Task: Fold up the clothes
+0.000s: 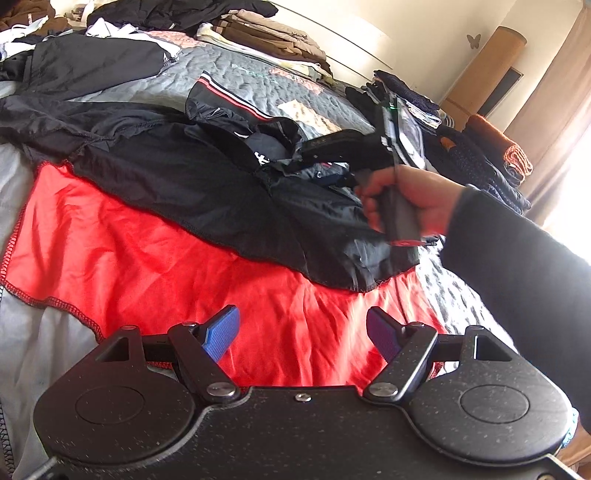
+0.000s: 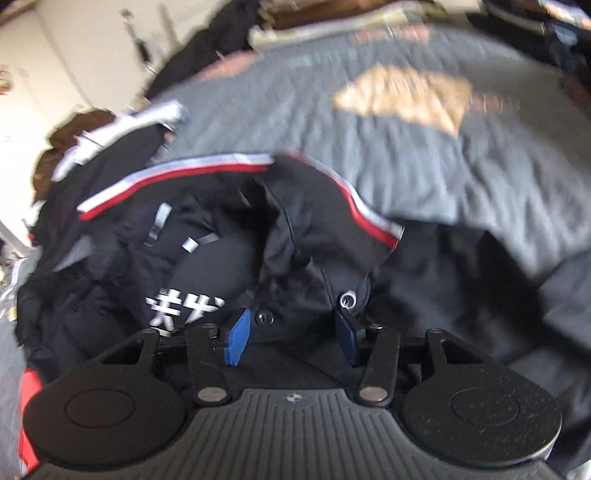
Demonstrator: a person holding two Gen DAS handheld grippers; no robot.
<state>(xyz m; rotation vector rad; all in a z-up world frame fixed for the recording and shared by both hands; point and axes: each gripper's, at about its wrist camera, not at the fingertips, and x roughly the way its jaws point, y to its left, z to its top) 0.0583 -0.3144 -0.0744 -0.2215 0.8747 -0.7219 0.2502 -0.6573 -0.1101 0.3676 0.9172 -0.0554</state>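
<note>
A black jacket (image 1: 207, 184) with a red-and-white striped collar (image 2: 177, 173) lies crumpled on the bed, partly over a red garment (image 1: 155, 251). My left gripper (image 1: 301, 332) hovers open above the red cloth, with nothing between its blue pads (image 1: 221, 336). A hand (image 1: 406, 195) in a dark sleeve holds the right gripper's handle, its front end pushed into the jacket's collar area. In the blurred right wrist view my right gripper (image 2: 291, 332) is open, with black collar fabric and two snap buttons (image 2: 264, 316) lying between its fingers. White lettering (image 2: 184, 306) shows to the left.
The bed has a grey quilted cover (image 1: 258, 81). Stacks of folded brown and beige clothes (image 1: 266, 33) sit at the far side, dark and orange folded items (image 1: 495, 147) at the right. More dark clothes (image 1: 92, 66) are heaped at the far left.
</note>
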